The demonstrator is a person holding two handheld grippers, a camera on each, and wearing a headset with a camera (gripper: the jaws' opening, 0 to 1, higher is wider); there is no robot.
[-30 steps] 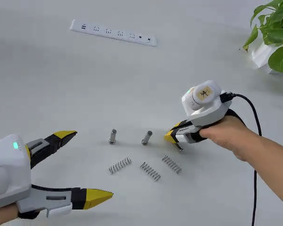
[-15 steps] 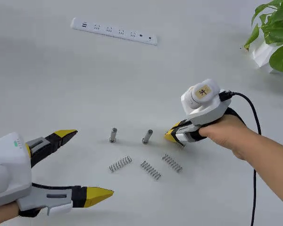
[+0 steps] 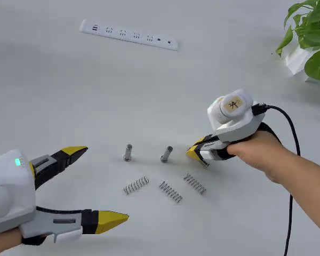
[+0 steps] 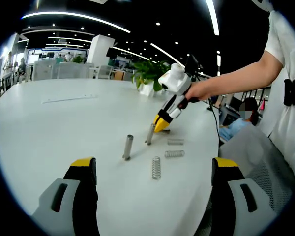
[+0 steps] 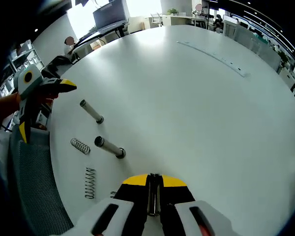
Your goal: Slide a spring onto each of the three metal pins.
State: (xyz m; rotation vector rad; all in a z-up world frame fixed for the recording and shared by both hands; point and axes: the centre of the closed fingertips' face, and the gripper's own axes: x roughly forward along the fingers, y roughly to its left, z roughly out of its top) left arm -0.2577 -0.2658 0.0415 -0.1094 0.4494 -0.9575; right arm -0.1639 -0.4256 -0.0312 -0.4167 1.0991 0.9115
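Springs [image 3: 170, 192] and pins [image 3: 128, 152] sit near the middle of a plain white table [image 3: 69, 96]. We see a white power strip [image 3: 128, 35] at the far left and a potted plant [image 3: 309, 37] at the far right. Both gripper views show an open office behind, with ceiling strip lights, desks and screens. We count three springs, all lying flat in a near row. The left spring [image 3: 135, 185] runs near-left to far-right; the middle spring [image 3: 170, 192] and right spring [image 3: 194, 184] run far-left to near-right. We count three pins. The left pin [image 3: 128, 152] and middle pin [image 3: 166, 154] stand upright just beyond the springs, apart from each other. The third pin [image 5: 153, 194] is clamped in the right gripper [image 3: 194, 154], long axis along the jaws. Its end pokes out below the yellow tips, just beyond the right spring; we cannot tell if it touches the table. The left gripper [image 3: 104, 184] hovers at the near left, jaws wide apart, holding nothing.
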